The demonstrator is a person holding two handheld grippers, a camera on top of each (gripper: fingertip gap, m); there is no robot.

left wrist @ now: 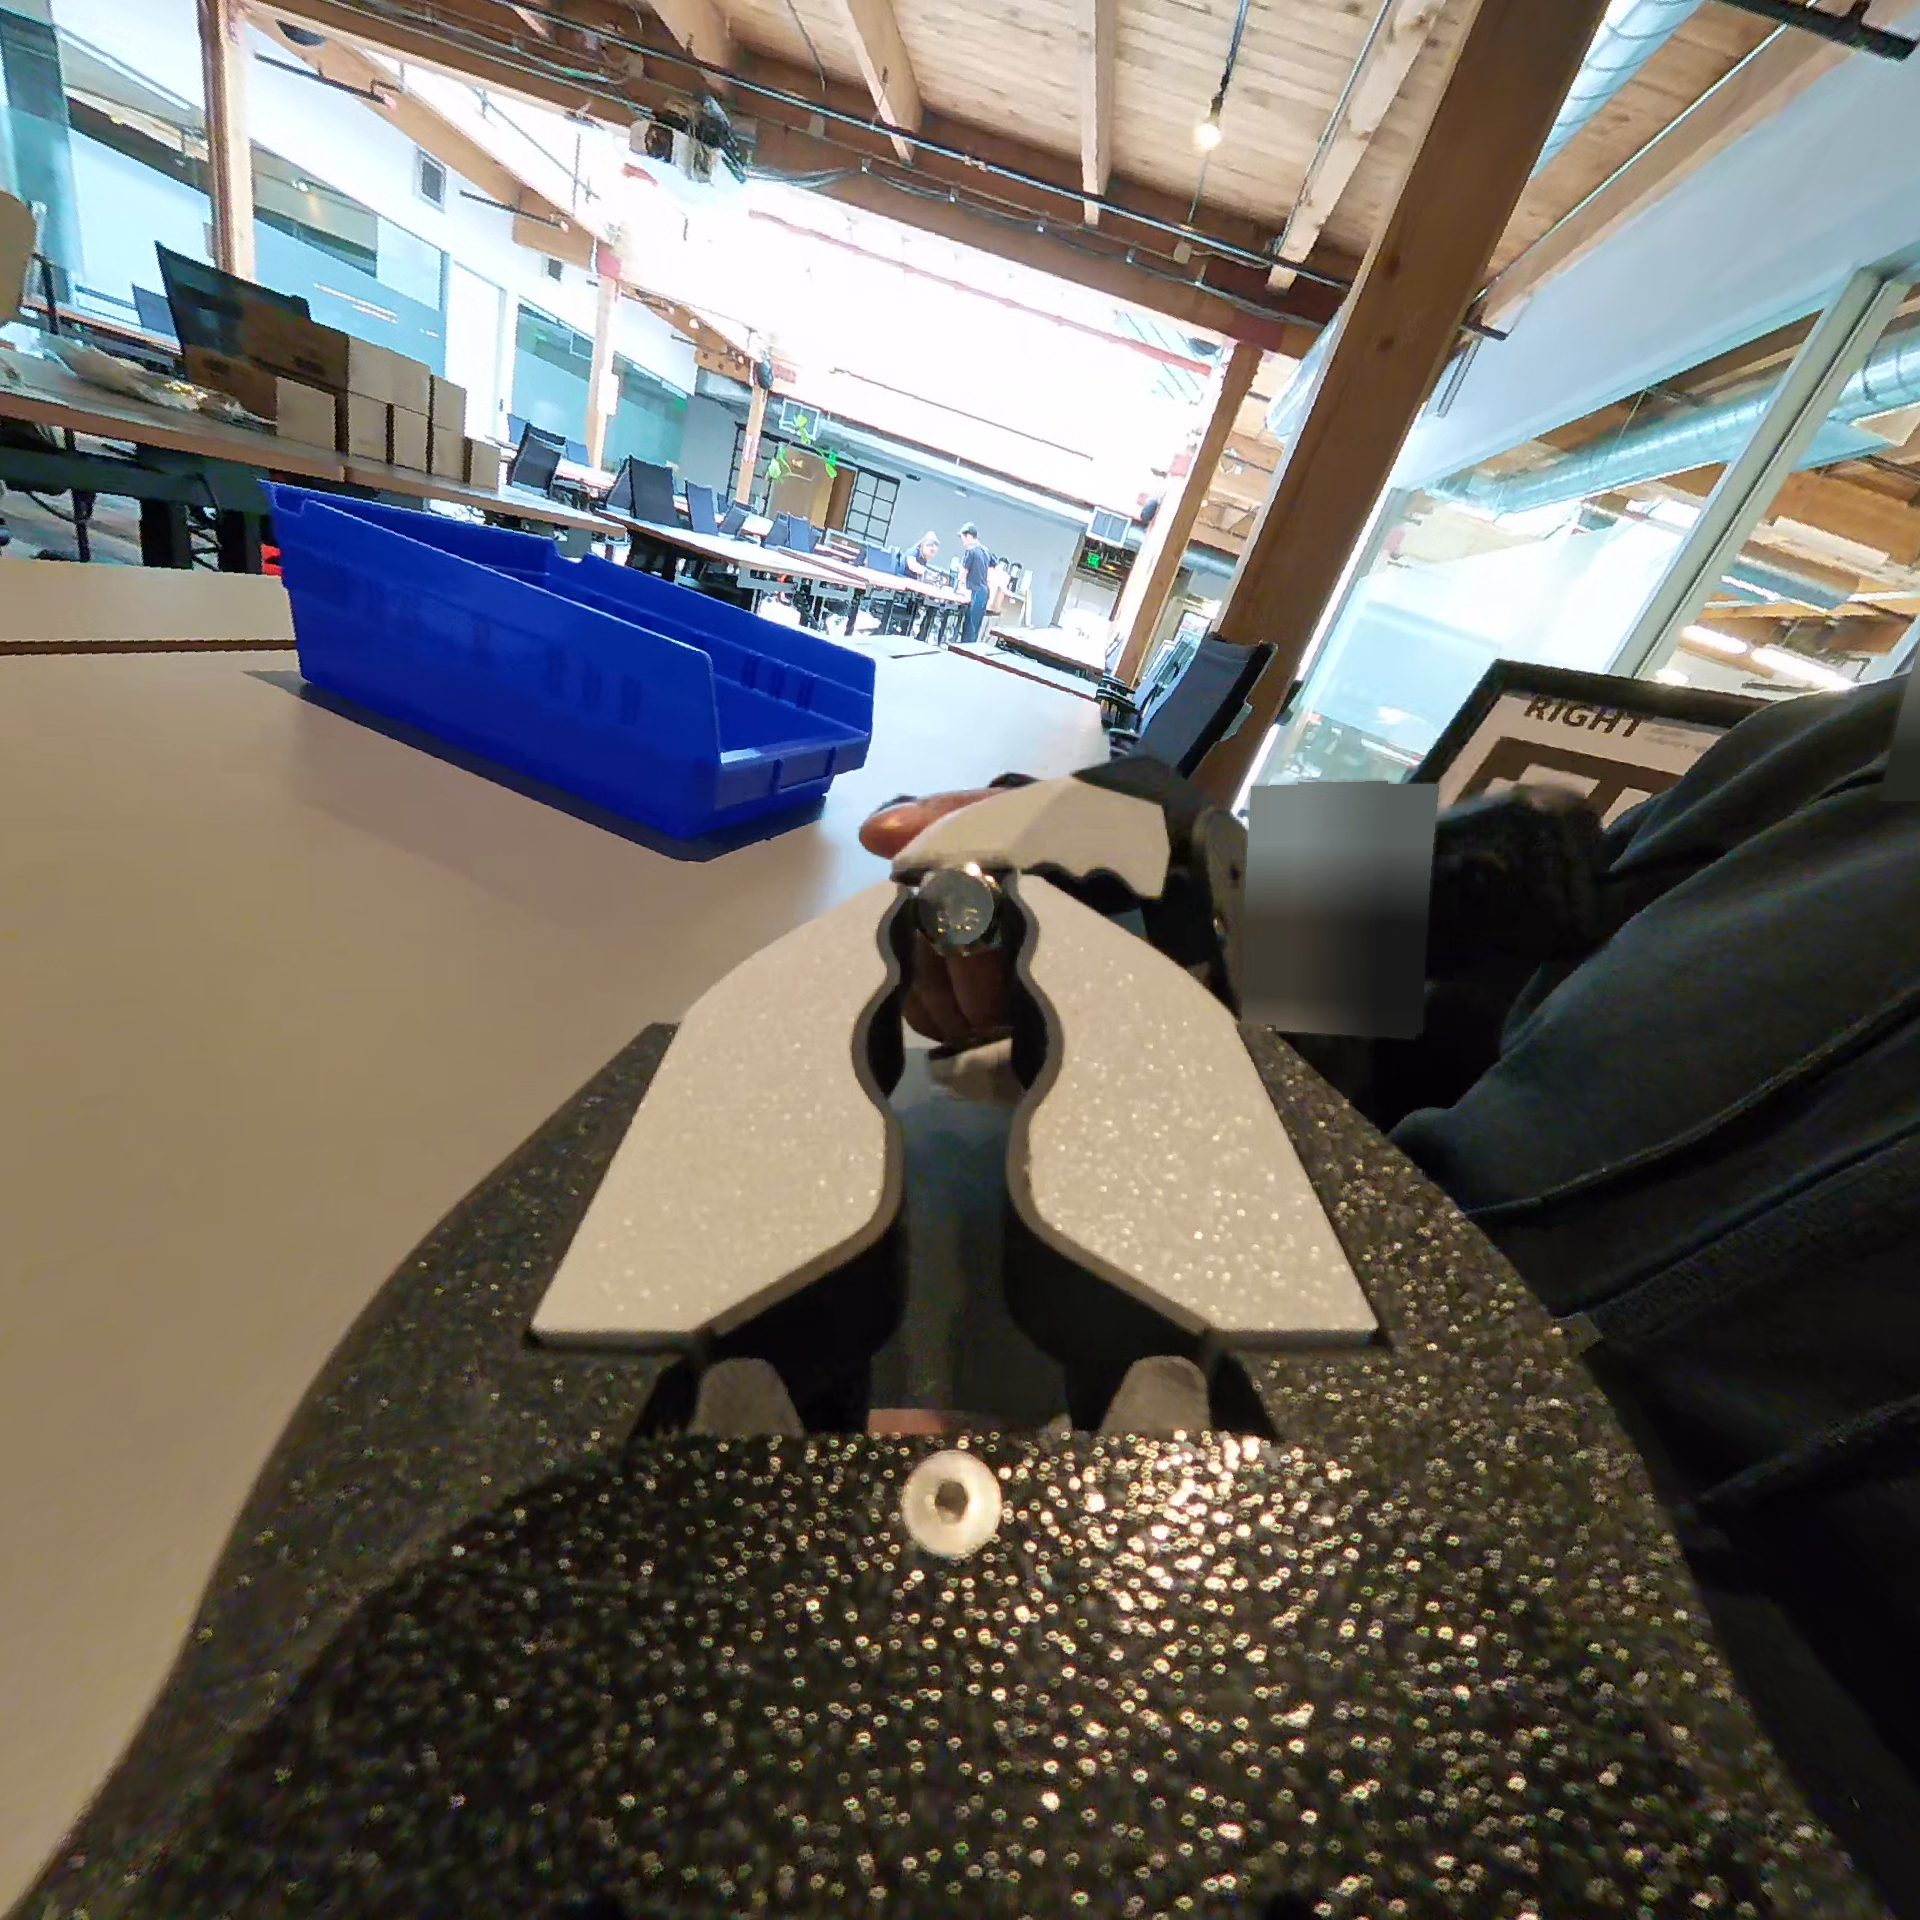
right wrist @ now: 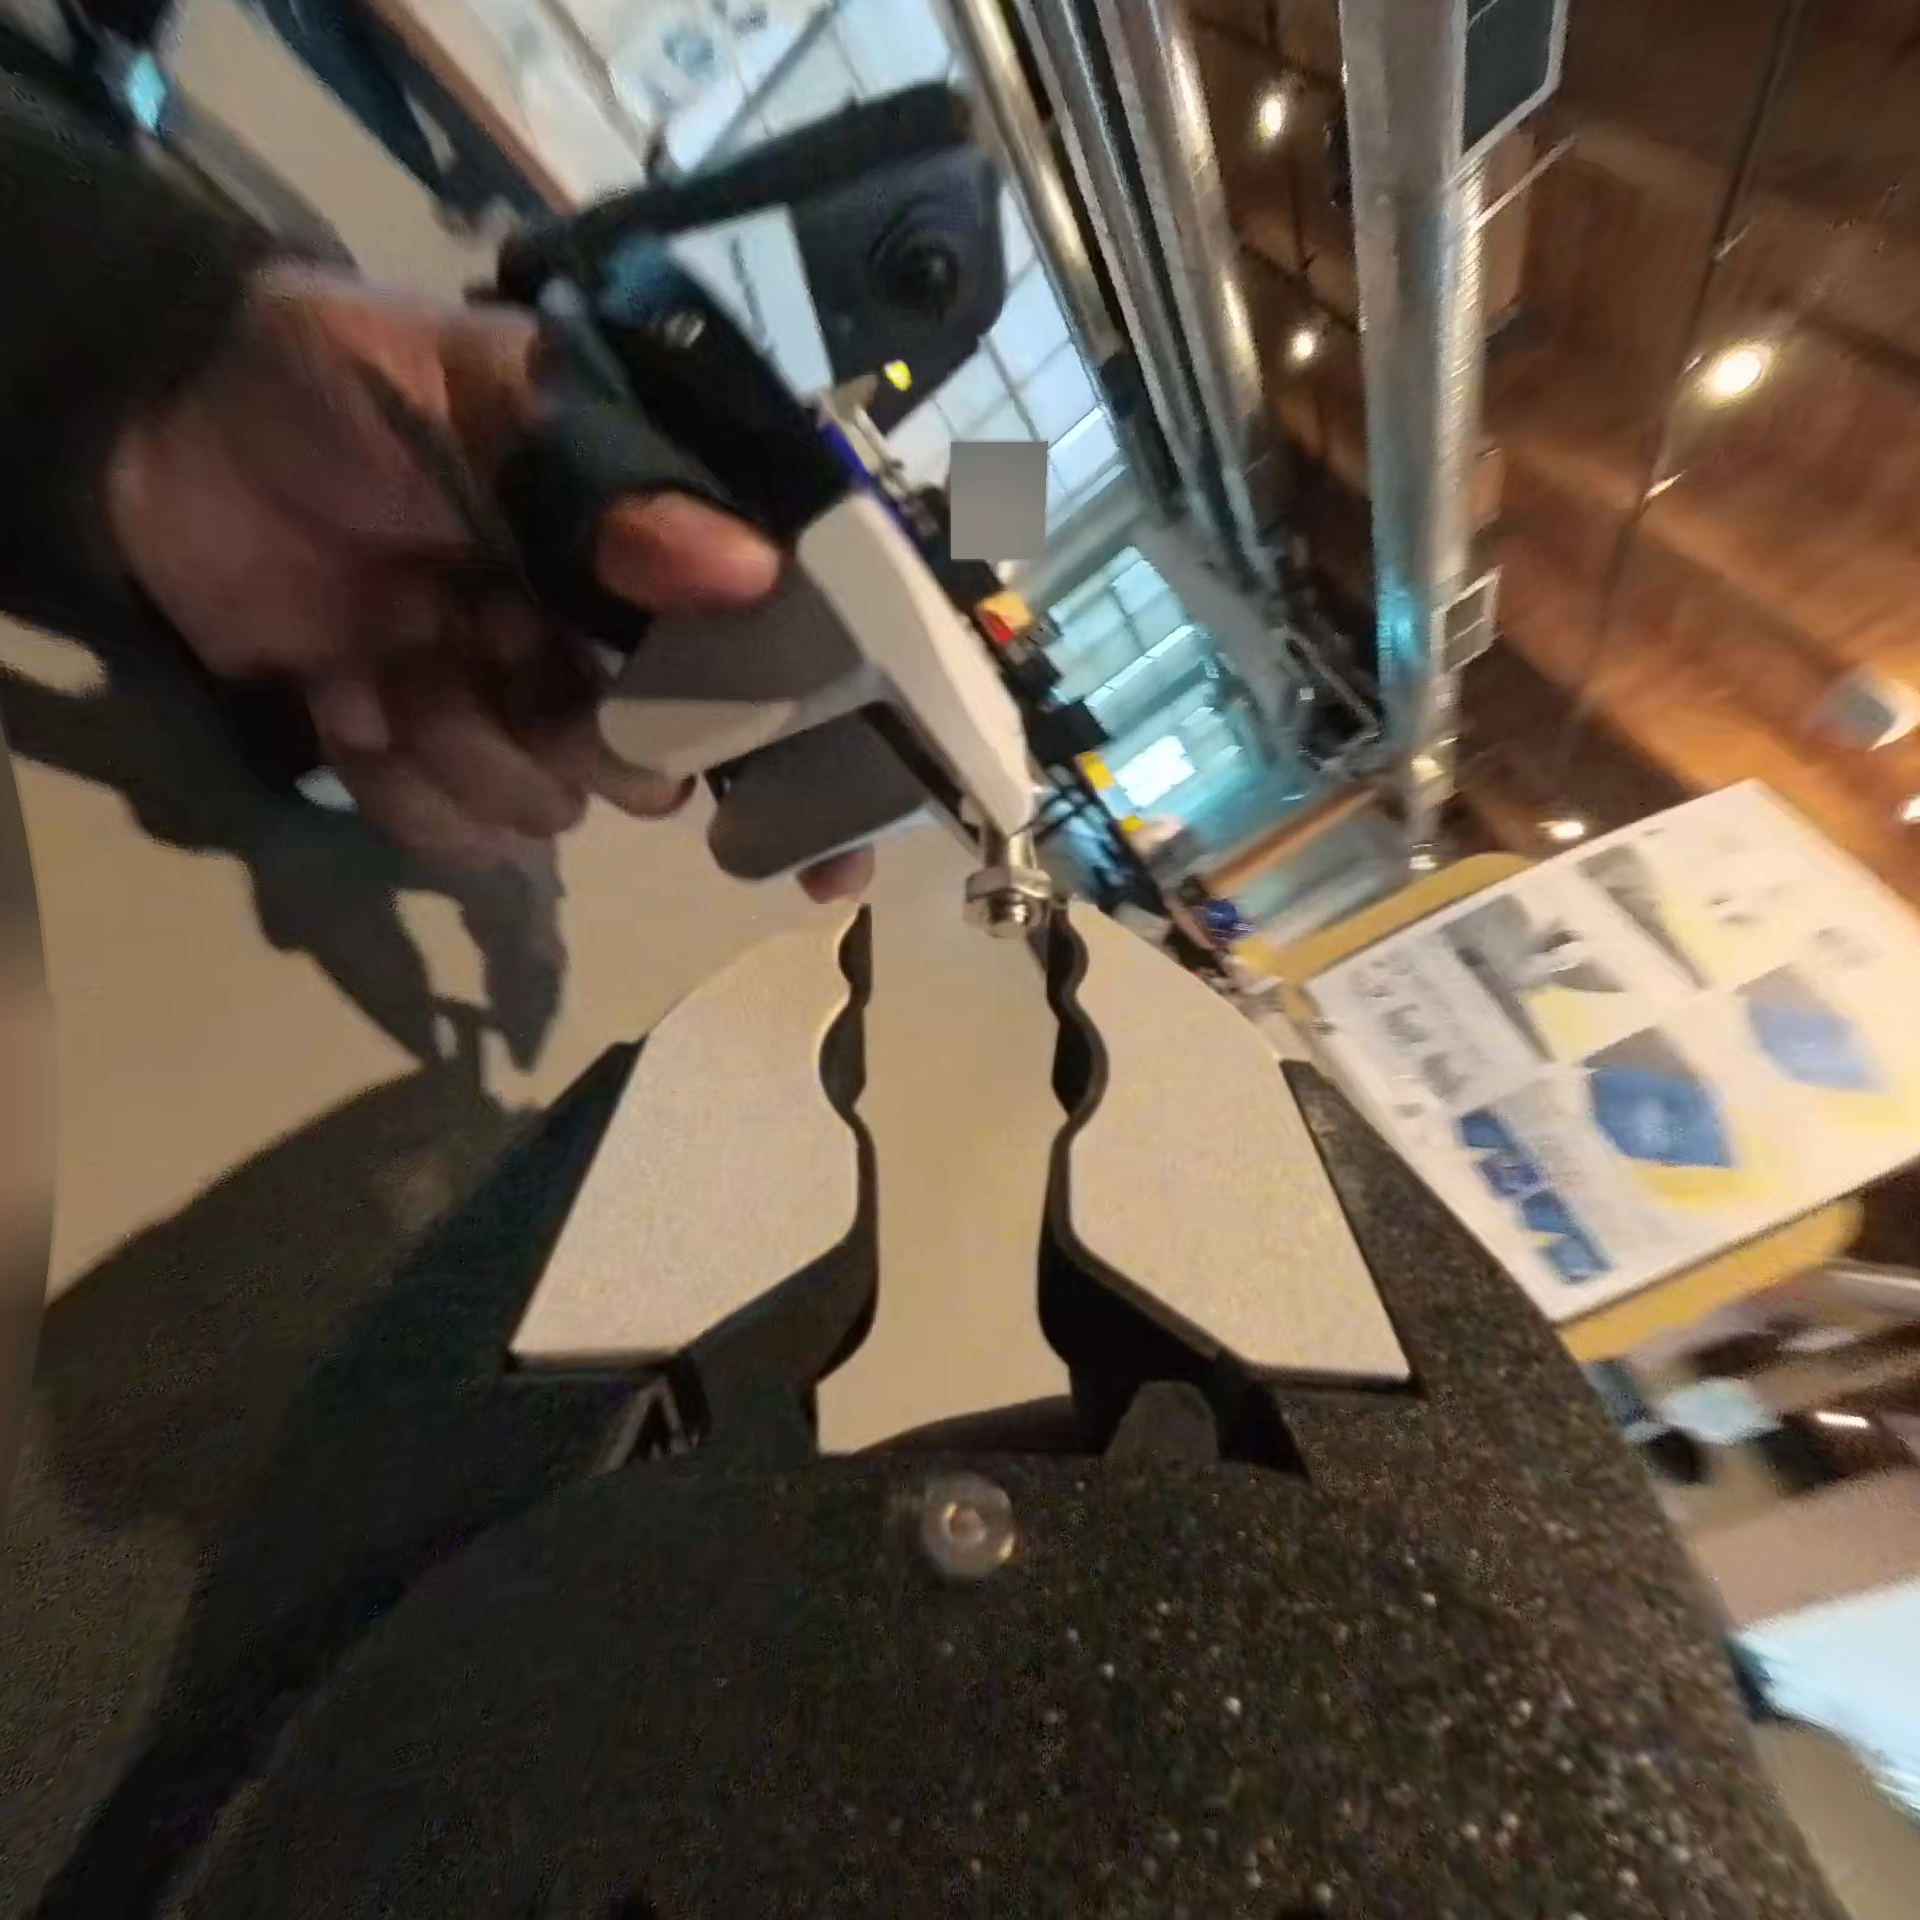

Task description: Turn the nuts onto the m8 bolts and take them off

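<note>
Your left gripper (left wrist: 958,914) is clenched on the bolt (left wrist: 958,920) held above the table (left wrist: 312,987), your right gripper (right wrist: 961,935) is spread wide at the nut (right wrist: 1003,902) threaded on it, so turning seems midway

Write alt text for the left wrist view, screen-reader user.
The left gripper is shut on a bolt, its hex head facing the camera, above a pale table. The right gripper sits just beyond it, tips at the bolt. A blue bin stands on the table, left and behind.
</note>
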